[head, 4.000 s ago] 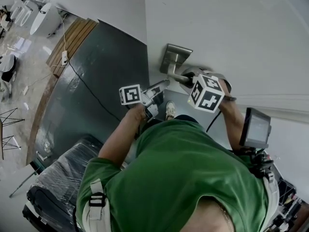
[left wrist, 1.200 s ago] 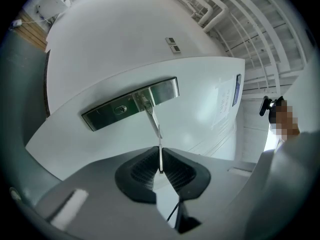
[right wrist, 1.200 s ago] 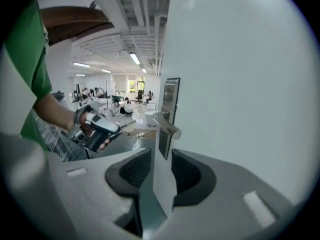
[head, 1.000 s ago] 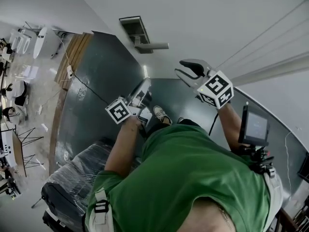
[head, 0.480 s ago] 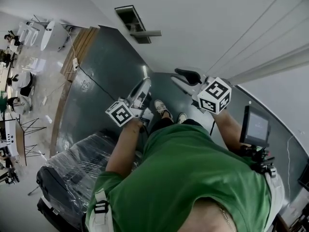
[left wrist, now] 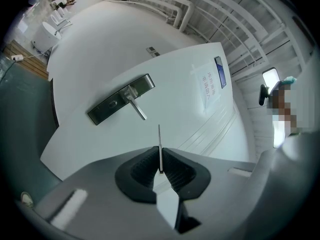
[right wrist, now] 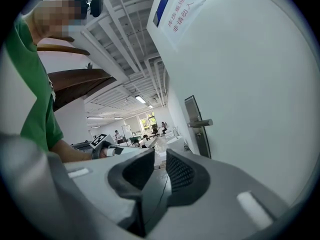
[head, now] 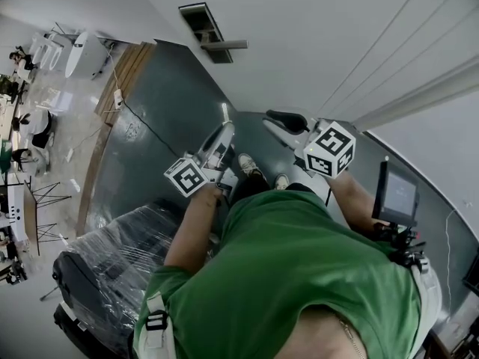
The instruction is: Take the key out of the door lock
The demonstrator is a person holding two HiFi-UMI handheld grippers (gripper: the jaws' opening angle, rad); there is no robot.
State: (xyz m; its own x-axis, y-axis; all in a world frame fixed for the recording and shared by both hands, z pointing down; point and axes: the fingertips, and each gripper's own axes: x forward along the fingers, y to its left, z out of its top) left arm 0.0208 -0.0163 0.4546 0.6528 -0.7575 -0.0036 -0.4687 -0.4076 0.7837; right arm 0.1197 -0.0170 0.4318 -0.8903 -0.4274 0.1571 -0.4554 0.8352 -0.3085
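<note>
The key [left wrist: 159, 146] is out of the lock. It sits edge-on between the pads of the left gripper [left wrist: 160, 156], blade projecting forward toward the door [left wrist: 190, 114]. The left jaws are narrow and clamped on the key. The lock plate [left wrist: 120, 100] and its handle [left wrist: 136, 105] are on the door face, well apart from the key tip. The right gripper [right wrist: 160, 152] is level beside the left. Its jaws stand slightly apart with nothing between them. In the head view both grippers are clear of the door, and the plate [head: 200, 22] is above them.
</note>
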